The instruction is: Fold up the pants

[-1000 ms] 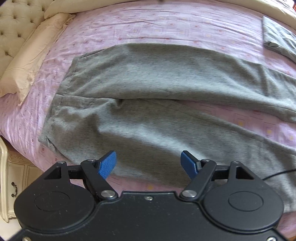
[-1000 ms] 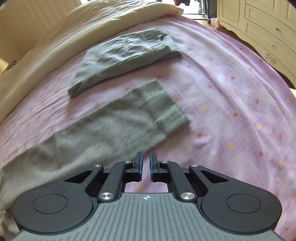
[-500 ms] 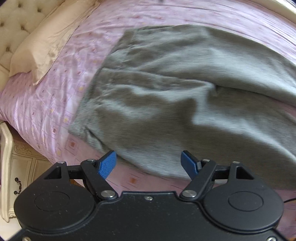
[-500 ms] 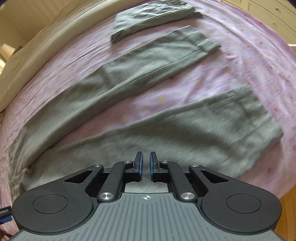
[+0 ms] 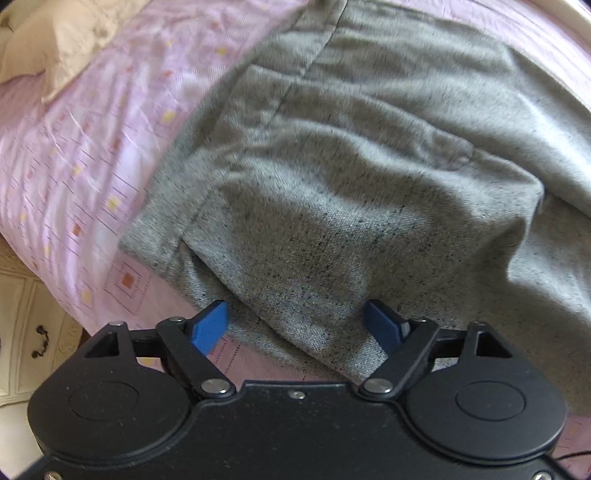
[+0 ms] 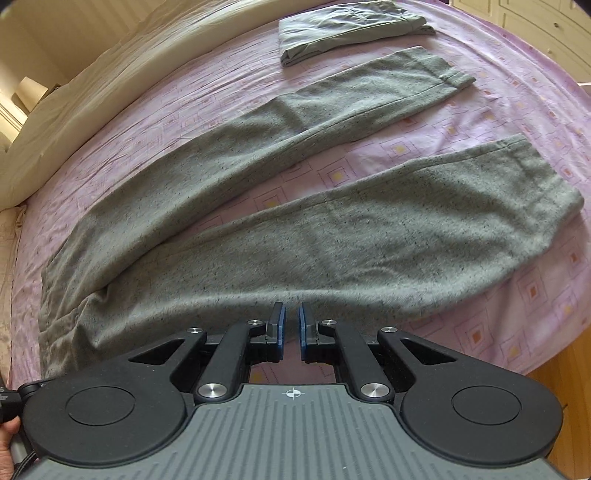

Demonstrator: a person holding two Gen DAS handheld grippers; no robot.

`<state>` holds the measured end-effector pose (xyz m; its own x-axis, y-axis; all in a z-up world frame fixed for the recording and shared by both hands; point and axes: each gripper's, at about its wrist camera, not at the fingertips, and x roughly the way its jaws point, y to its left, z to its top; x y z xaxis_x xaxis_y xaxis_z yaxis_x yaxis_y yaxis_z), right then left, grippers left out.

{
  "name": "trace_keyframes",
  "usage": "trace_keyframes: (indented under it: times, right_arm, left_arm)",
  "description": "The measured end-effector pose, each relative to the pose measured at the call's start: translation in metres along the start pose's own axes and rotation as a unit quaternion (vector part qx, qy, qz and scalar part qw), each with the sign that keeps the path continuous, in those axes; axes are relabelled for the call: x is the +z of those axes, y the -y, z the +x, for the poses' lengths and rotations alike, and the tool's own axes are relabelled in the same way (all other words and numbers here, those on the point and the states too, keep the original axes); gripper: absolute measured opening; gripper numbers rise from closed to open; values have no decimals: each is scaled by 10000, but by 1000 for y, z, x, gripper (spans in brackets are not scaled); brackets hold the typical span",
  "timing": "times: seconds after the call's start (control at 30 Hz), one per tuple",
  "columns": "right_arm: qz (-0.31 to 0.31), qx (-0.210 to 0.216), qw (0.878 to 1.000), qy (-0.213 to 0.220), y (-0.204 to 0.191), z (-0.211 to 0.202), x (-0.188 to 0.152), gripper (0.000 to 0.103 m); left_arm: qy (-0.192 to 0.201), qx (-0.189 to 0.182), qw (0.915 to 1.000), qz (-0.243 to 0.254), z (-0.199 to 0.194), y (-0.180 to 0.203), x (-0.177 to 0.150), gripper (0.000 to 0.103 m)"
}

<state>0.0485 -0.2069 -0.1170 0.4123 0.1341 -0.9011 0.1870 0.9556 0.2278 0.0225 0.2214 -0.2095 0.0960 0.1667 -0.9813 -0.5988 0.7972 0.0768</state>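
**Grey pants spread flat, both tongs poised at the near edge**

The pants [image 6: 295, 229] lie laid out on the bed just ahead of both tongs, waist end to the left of the right tongs and the two legs splayed apart, running away to the right with a strip of sheet showing between them. The cloth looks like a thick, flecked knit: soft, limp and light, likely to drape and drag, not hold a shape, and to bunch if pulled from a single point. It should grip well enough, since the weave looks matte, not slick.

The left tongs [image 5: 295, 323] are released, blue pads spread wide, with the near hem of the waist and hip area lying between and just beyond them. A seam and pocket opening sit to their front left. That doubled edge by the waistband looks the firmest place to pinch.

The right tongs [image 6: 290, 325] are nearly clenched, a narrow gap left and nothing between the pads; the near leg's long edge lies right at their tips. Taking that edge farther right, toward the cuff, would probably let the near leg be carried over onto the far one evenly.

Beyond the far leg, well ahead of the right tongs, rests a folded garment [image 6: 351, 29]. The pink patterned sheet [image 6: 517, 92] covers the bed, and a cream pillow [image 5: 51, 40] lies far to the front left of the left tongs.
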Motion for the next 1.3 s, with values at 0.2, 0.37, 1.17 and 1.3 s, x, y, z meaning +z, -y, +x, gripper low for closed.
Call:
trace_keyframes:
  times: [0.2,0.37,1.17,1.3]
  right_arm:
    - [499,-294,9983,-28,23,8,-8,7]
    - [1241,-733,9894,187,70,8,-6,7]
    - [2638,-1760,9428,1034,220,38,37,19]
    - [2821,-1659,9403,931,229,43,38,19]
  left_arm:
    - [426,-361,9981,-242,-15,-7,-3,26]
    - [585,-271,9972,-375,-40,-35,-1,12]
    - [223,569,9978,268,-49,9,-16,44]
    - [251,545,9980,221,-53,20,-22,46]
